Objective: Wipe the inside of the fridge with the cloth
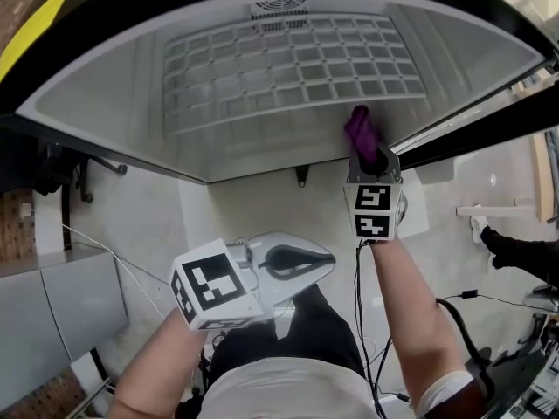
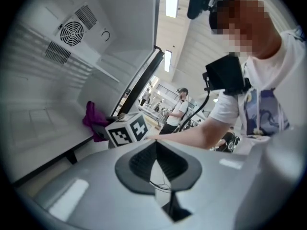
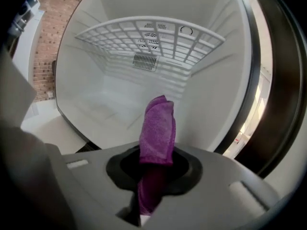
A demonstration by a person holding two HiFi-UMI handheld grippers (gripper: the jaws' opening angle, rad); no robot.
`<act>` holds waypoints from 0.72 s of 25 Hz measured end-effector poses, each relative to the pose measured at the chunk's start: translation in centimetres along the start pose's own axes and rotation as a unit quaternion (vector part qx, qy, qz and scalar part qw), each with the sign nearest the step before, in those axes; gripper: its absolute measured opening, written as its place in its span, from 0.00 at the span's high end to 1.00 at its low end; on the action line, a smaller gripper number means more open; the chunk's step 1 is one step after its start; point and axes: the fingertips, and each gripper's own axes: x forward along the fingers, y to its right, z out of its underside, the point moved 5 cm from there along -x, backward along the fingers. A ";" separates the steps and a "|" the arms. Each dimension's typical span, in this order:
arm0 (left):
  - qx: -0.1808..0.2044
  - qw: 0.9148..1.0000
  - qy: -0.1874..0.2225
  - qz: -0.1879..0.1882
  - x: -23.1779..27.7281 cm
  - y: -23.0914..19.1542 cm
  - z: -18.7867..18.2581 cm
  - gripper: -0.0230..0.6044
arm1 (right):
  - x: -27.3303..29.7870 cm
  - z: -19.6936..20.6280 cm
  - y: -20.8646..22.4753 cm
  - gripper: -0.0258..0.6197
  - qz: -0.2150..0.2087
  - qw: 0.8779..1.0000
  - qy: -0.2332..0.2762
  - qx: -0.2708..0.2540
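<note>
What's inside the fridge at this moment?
The fridge holds a white wire shelf and back-wall vent grilles; no food shows. The right gripper holds the purple cloth at its front edge, hiding part of the interior behind it.

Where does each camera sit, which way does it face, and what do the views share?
Head view: on the person's head, looking steeply down at the open white fridge; both forearms, left tool and right tool show.
Left gripper view: on the left tool, jaws shut and empty, facing the right tool, right forearm and torso.
Right gripper view: on the right tool, looking into the fridge at the white wire shelf; no body shows.
Shared: all three show the purple cloth clamped in the right tool.
</note>
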 end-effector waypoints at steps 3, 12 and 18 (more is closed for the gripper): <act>-0.001 1.000 0.001 -0.005 -0.4 -0.2 0.0 0.95 | 0.1 0.1 -1.4 0.87 -0.013 1.000 0.002 0.001; 0.012 1.000 0.020 -0.004 -2.3 -0.1 -0.8 0.95 | 0.0 -1.1 -6.2 0.87 -0.054 0.998 0.007 0.033; 0.000 0.999 0.027 -0.017 -4.5 0.4 -0.8 0.95 | -0.2 -2.5 -9.9 0.87 -0.073 0.997 0.014 0.027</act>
